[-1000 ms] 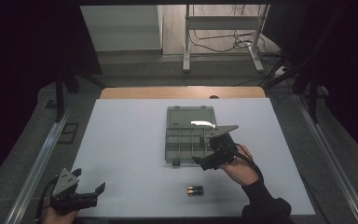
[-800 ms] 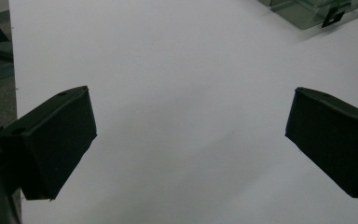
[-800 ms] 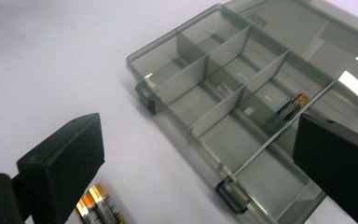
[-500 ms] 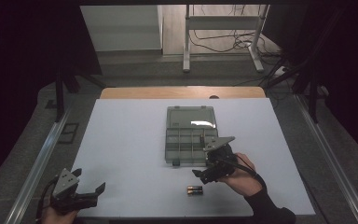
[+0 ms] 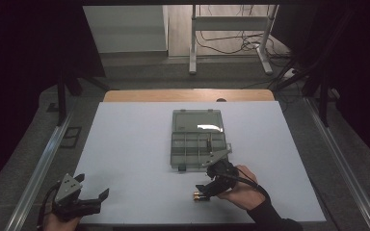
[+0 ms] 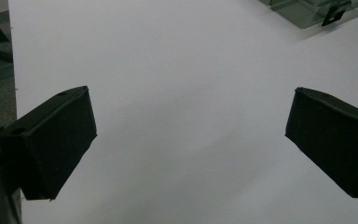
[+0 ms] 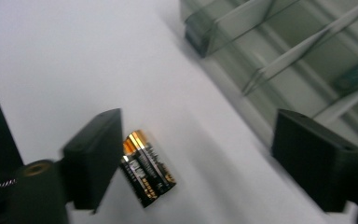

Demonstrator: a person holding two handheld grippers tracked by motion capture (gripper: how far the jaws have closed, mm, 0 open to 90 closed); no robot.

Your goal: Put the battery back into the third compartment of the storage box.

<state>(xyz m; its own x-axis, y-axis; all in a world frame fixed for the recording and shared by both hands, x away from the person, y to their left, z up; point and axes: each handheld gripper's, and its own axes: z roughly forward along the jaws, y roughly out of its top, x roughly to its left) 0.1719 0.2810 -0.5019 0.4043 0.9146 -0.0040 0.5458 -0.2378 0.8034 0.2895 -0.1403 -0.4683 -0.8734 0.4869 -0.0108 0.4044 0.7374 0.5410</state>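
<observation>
Right gripper view: the batteries, two cells lying side by side and touching, are resting flat on the white table. Their long axis is running from upper left to lower right in this view. The gold ends are pointing to the upper left, toward the inner face of the left-hand jaw; the black ends are pointing to the lower right. The left-hand jaw is standing just beside the gold ends, and whether it is touching them cannot be told from the blurred picture. The right-hand jaw is standing well apart from the batteries, near the front wall of the box.

High view: the batteries are lying near the front edge of the table, in front of the box and apart from it. Here their long axis is running roughly left to right. The right gripper is hovering over them with its jaws spread, clamping nothing. The right hand is holding it from the lower right.

The box is a clear compartment case, standing open near the table's middle, its lid lying flat on the far side.

The left gripper is sitting at the front left corner of the table, well apart from the batteries. In the left gripper view its jaws are standing wide apart over bare table, with a corner of the box at the upper right.
</observation>
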